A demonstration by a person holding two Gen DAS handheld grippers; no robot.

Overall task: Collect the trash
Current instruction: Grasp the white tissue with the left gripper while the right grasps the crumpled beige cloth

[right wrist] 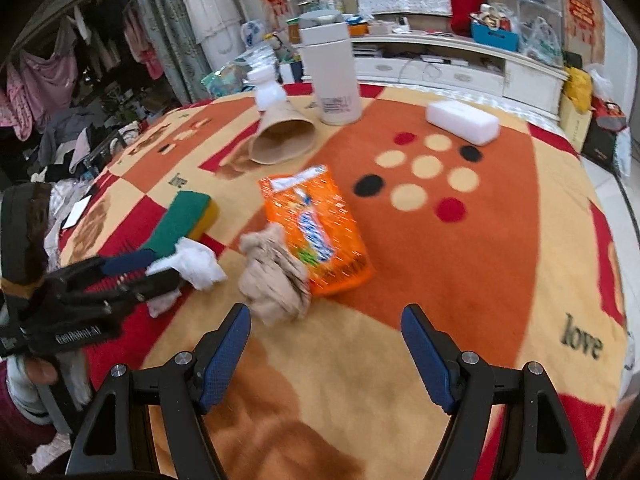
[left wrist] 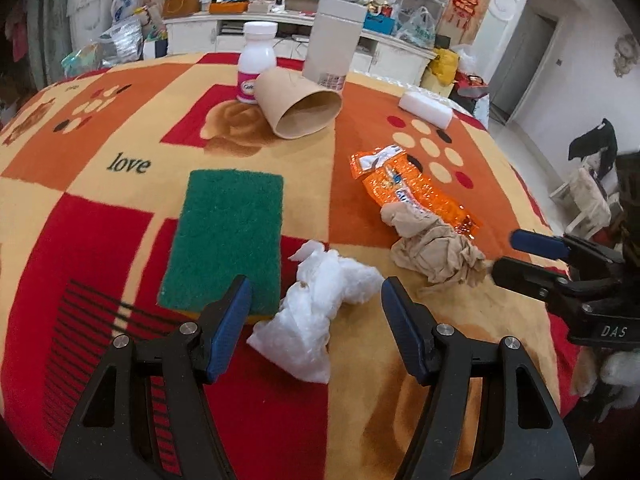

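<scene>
White crumpled tissue: long axis 1 to 7 o'clock, between the parted, empty left gripper fingers. Green scouring sponge touches at 10 o'clock; bare blanket at 6. Right gripper: apart, empty.

Left gripper, right gripper — matching black plastic frames, triangular cut-outs, silver round screws at the pivots; fingers faced with blue textured pads. White lettering on the bodies — partly legible.
</scene>
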